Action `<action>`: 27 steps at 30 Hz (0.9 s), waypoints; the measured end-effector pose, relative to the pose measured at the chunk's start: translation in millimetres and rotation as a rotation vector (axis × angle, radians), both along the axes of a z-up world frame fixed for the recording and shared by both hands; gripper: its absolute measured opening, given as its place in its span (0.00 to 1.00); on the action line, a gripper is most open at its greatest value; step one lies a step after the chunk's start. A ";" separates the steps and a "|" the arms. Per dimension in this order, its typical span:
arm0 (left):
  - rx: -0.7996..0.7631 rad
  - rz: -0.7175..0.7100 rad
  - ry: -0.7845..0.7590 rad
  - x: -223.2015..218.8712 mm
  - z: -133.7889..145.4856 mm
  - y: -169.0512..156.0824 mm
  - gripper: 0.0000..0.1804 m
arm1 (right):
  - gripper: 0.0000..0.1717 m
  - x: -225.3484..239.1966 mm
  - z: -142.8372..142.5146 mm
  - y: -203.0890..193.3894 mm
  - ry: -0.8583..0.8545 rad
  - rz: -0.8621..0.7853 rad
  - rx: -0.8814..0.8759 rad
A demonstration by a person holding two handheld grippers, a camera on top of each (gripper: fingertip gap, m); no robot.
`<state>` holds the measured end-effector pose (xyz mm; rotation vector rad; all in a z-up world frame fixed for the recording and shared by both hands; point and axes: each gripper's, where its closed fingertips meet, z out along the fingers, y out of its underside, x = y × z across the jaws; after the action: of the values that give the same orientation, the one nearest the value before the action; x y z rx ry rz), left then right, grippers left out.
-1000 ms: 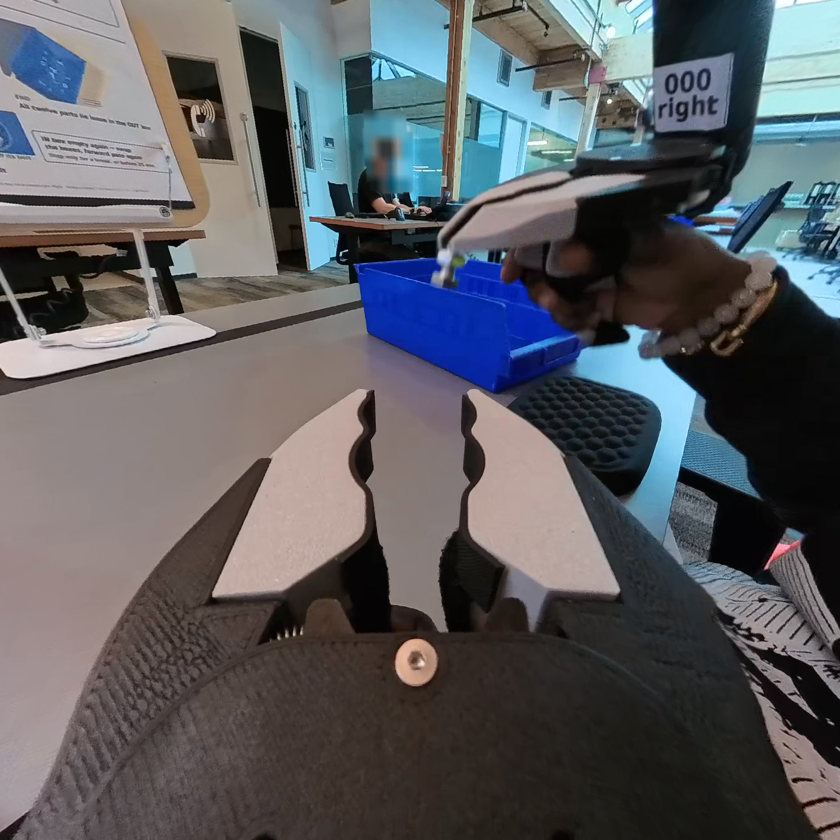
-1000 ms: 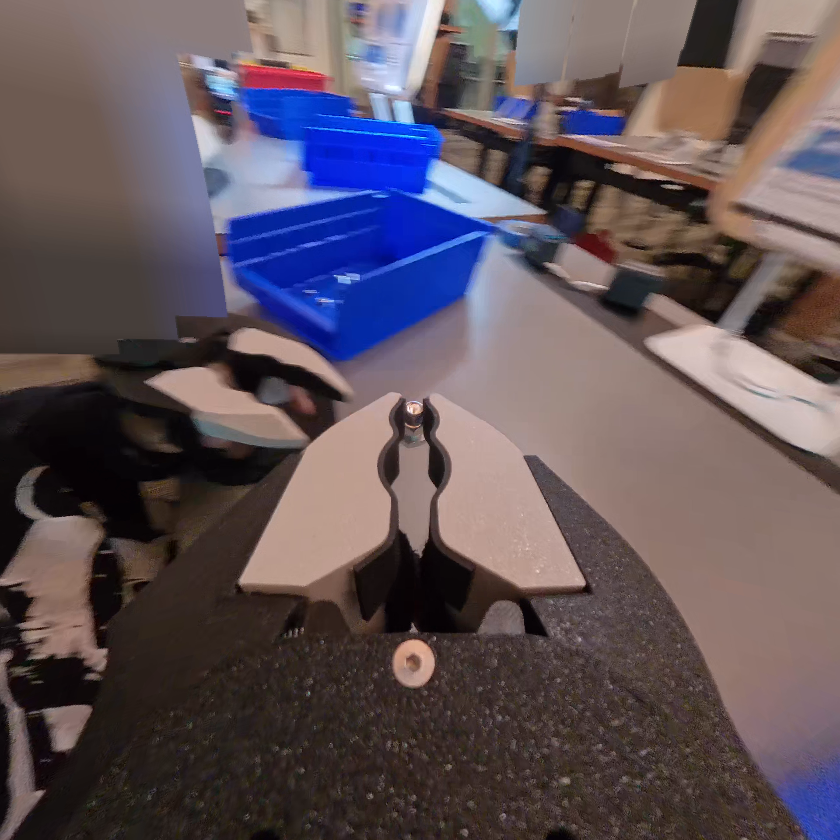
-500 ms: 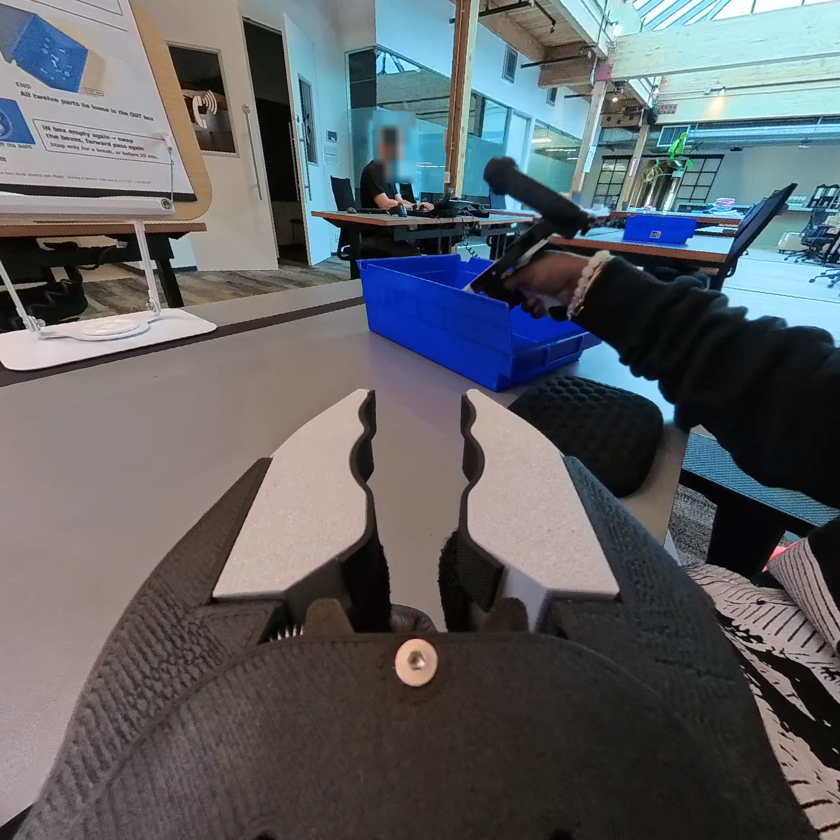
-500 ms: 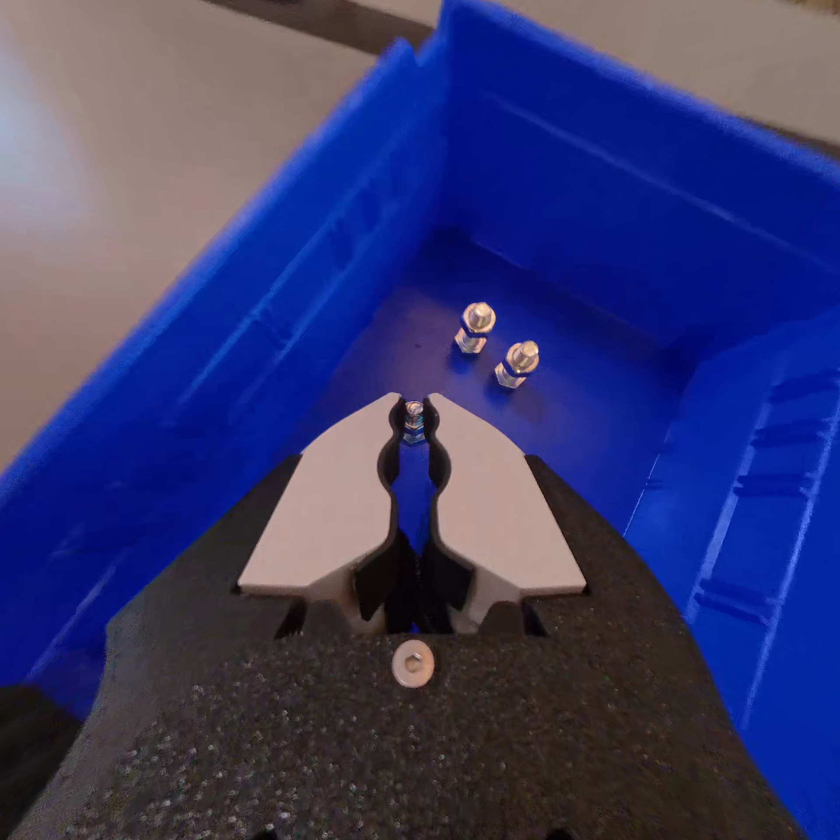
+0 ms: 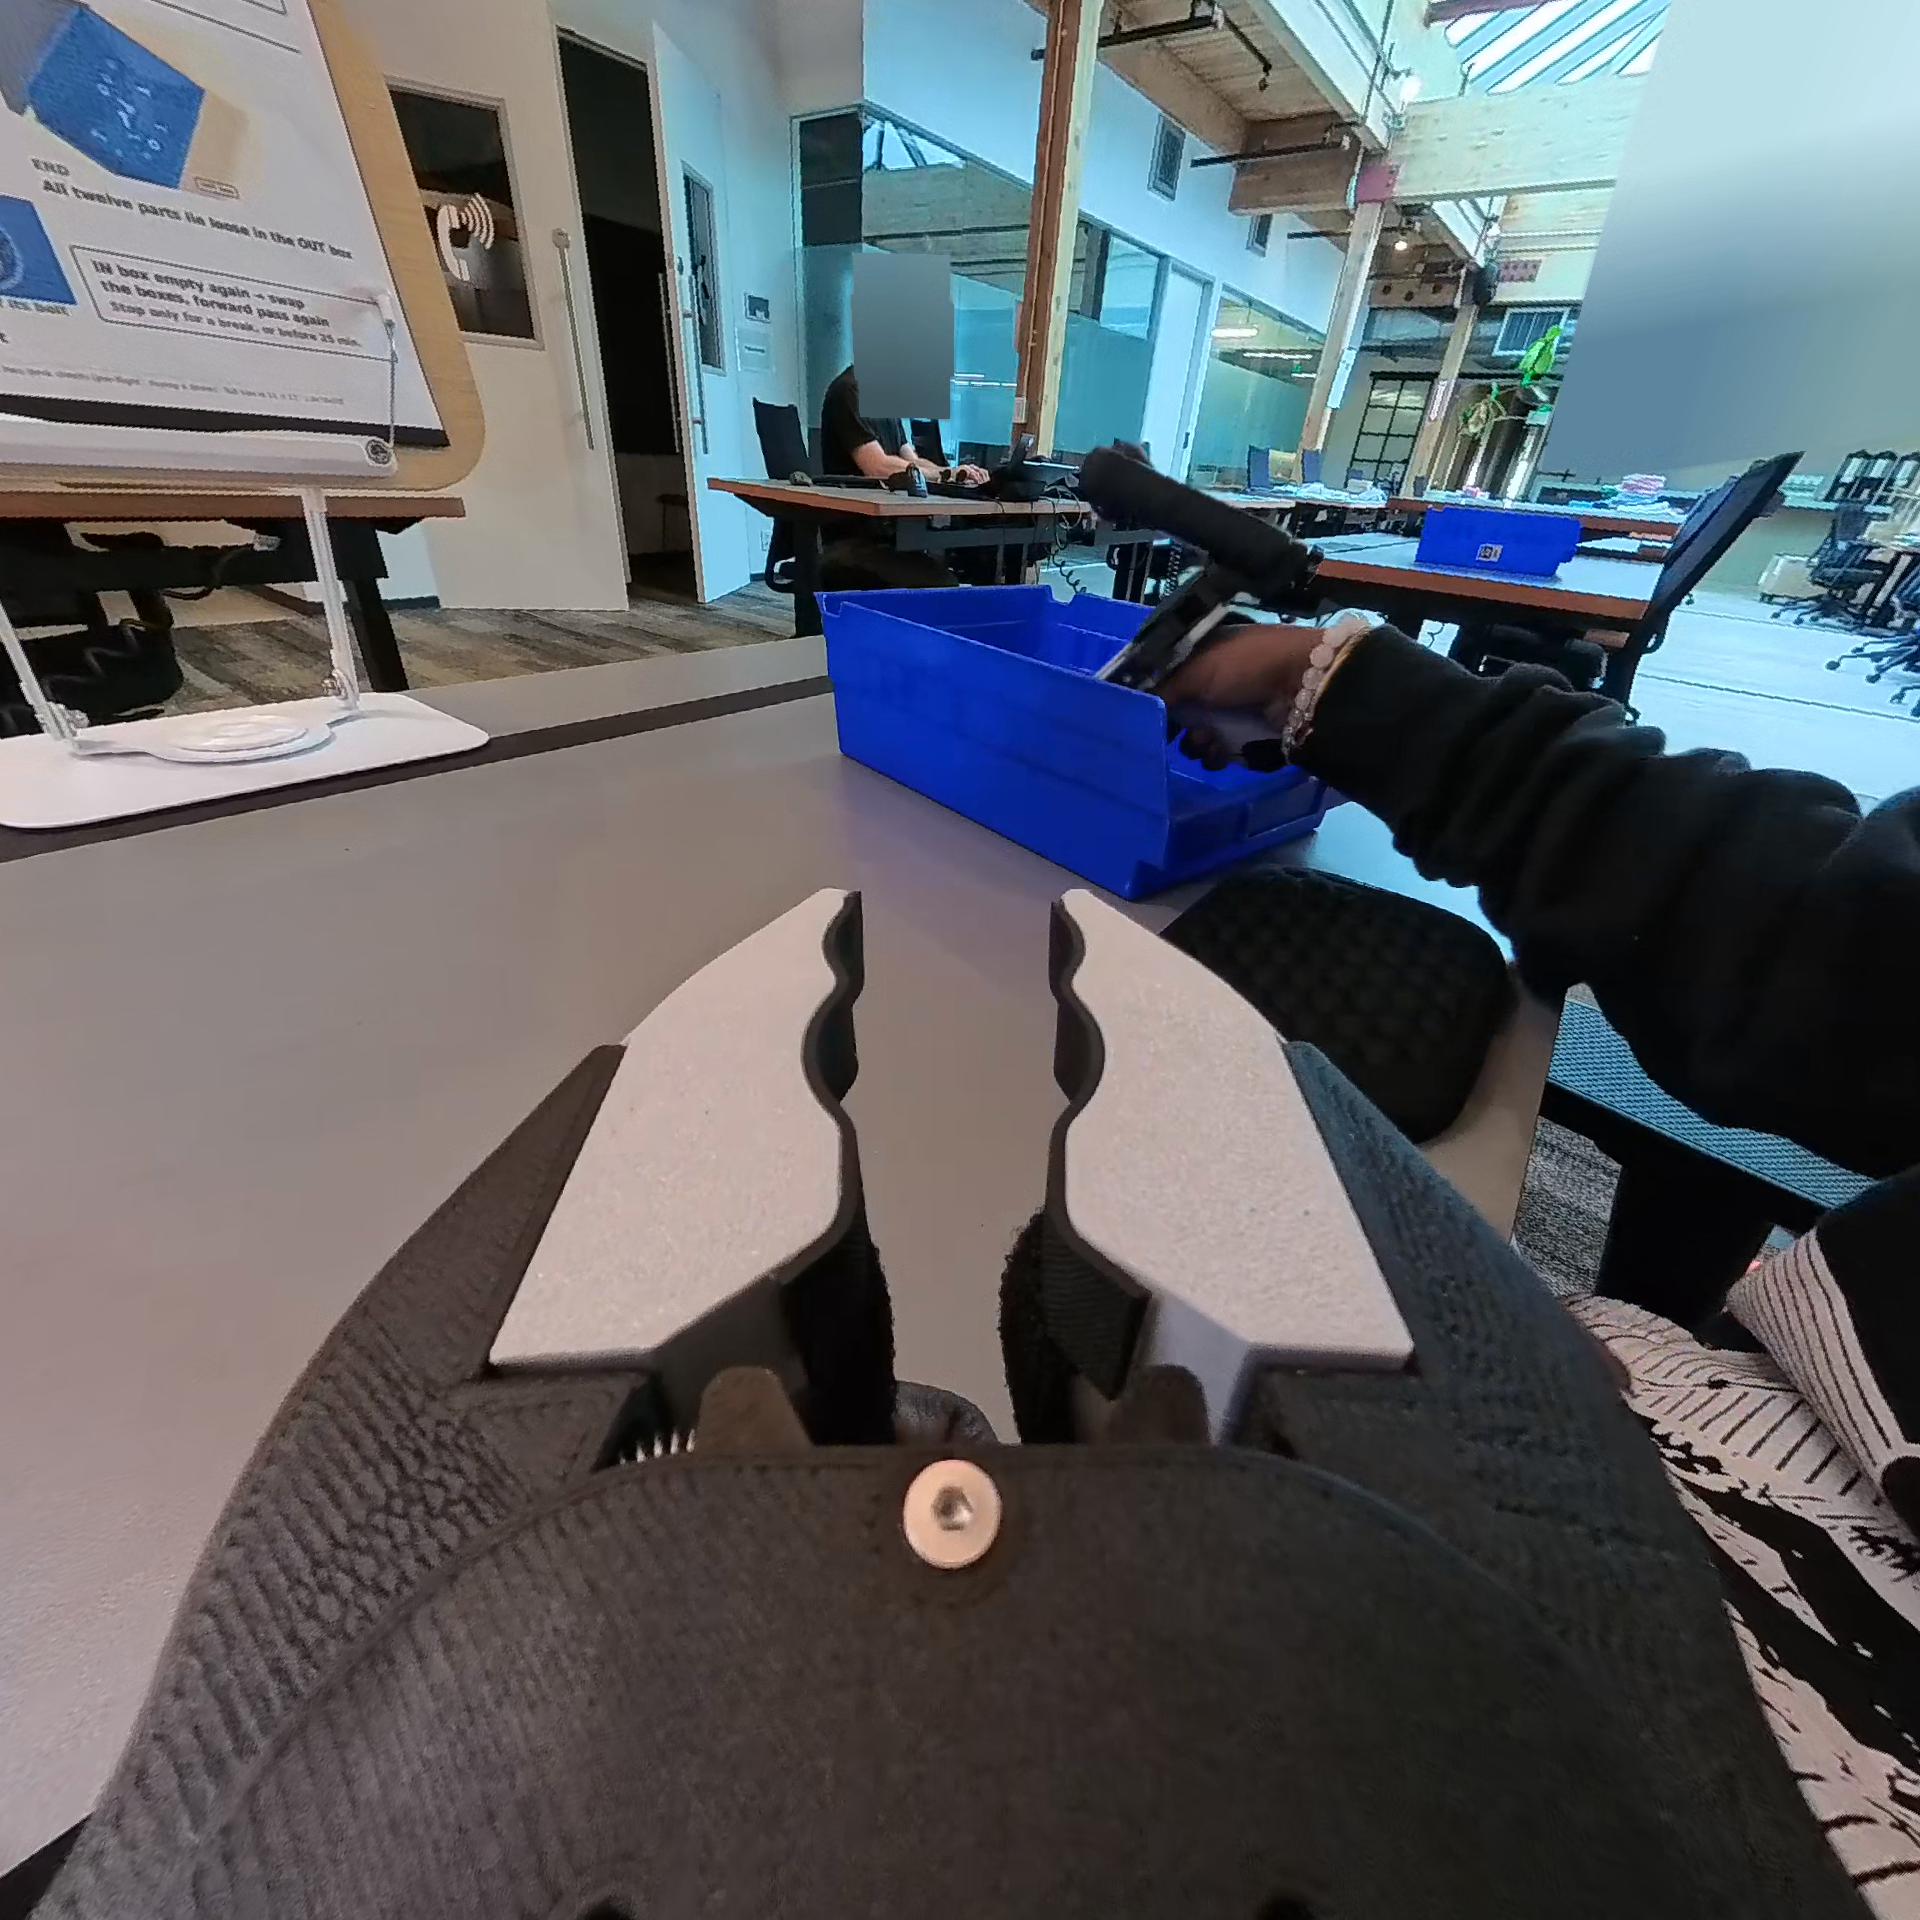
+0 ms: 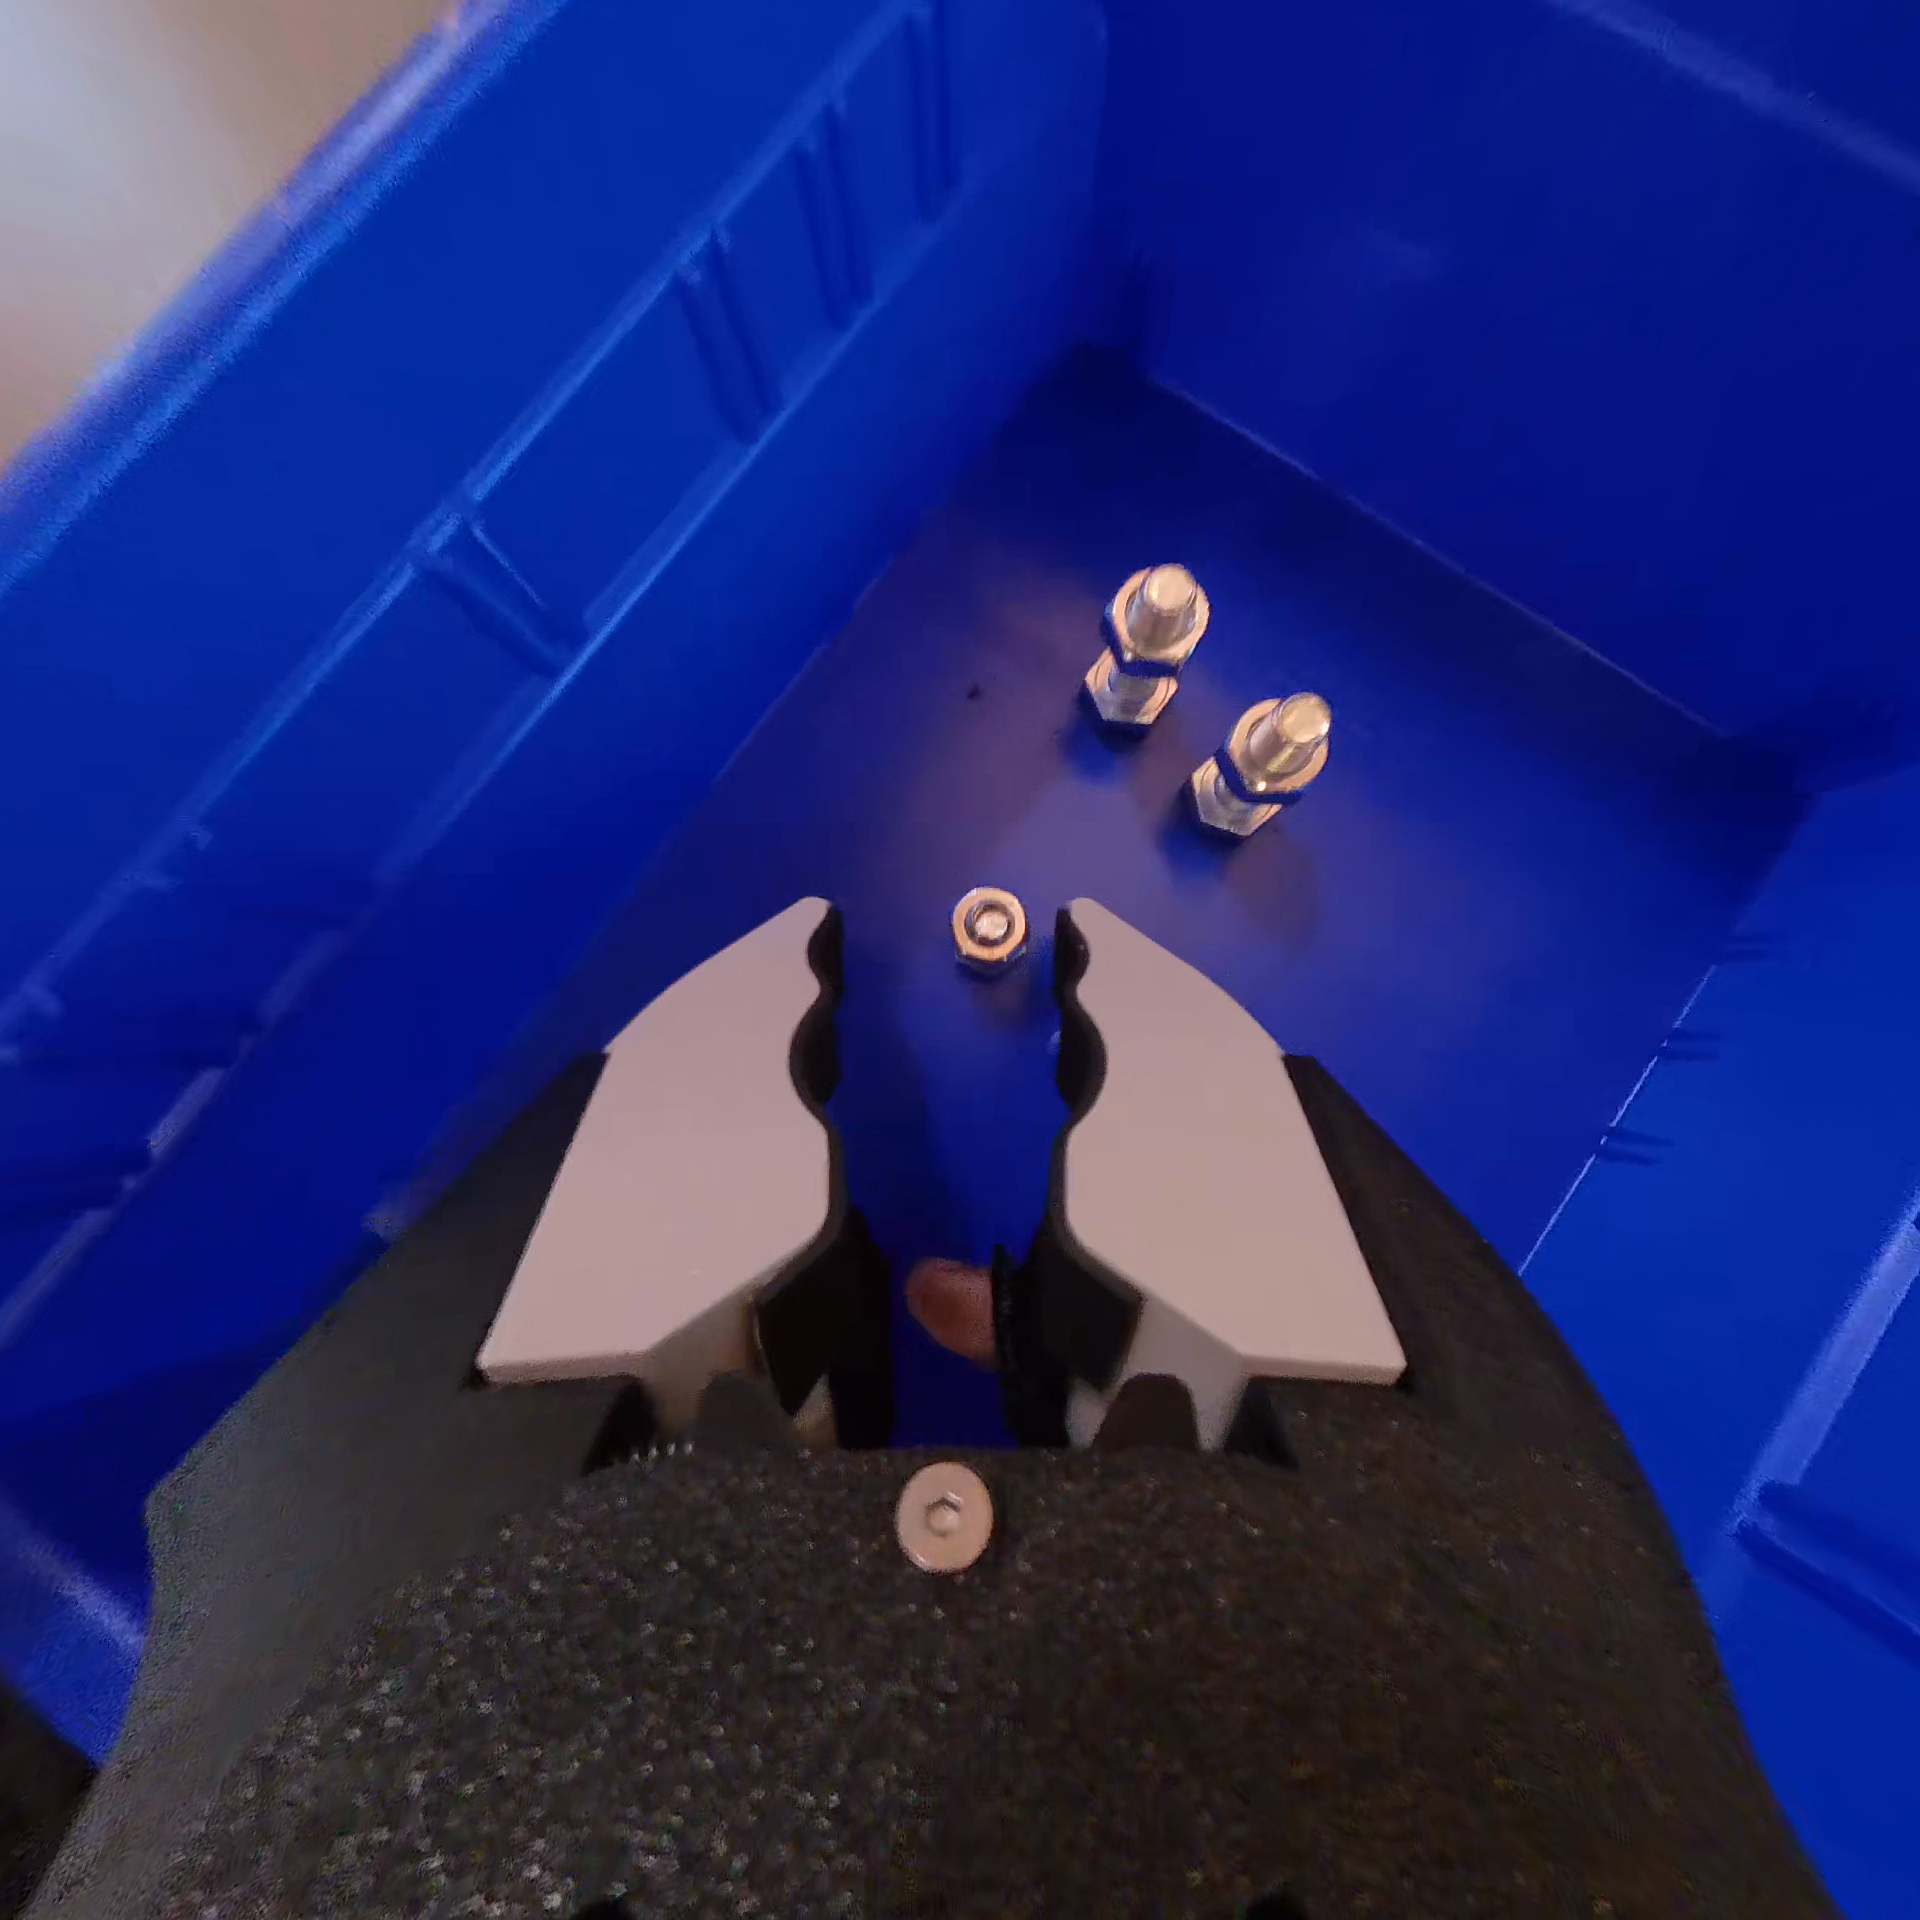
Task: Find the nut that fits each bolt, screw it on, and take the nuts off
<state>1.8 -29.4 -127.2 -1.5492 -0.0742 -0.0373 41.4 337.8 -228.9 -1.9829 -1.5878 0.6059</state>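
Broadly, a grey surface was seen stretching ahead of the left claw, with a white stand base set on it at the far left below a propped instruction board. A blue plastic bin was placed on the surface to the front right, just beyond a black honeycomb pad. The left claw was held released above the bare surface, nothing lying between its pale fingers. The right claw was lowered into the bin, its fingers likewise spread apart and gripping nothing. Between its tips, touched by neither pad, a small bolt with a nut was stood upright on the bin floor. Two larger nutted bolts were stood farther in, close beside each other.
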 end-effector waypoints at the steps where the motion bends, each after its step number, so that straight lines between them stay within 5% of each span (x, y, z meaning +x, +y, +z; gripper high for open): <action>1: -0.001 0.001 0.001 0.1 -0.1 0.1 0.19 | 0.24 2.3 -3.0 -0.2 -0.016 0.014 0.008; 11: -0.012 0.004 0.000 -0.4 -1.1 1.4 0.19 | 0.16 10.6 -3.7 -10.5 -0.038 0.091 0.030; 27: -0.013 0.005 0.001 0.1 -0.3 1.3 0.18 | 0.16 13.1 0.8 -20.3 -0.024 0.122 0.047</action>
<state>1.9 -28.1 -127.5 -1.5620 -0.0777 -0.0316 54.4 317.6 -228.1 -1.8761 -1.7317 0.5884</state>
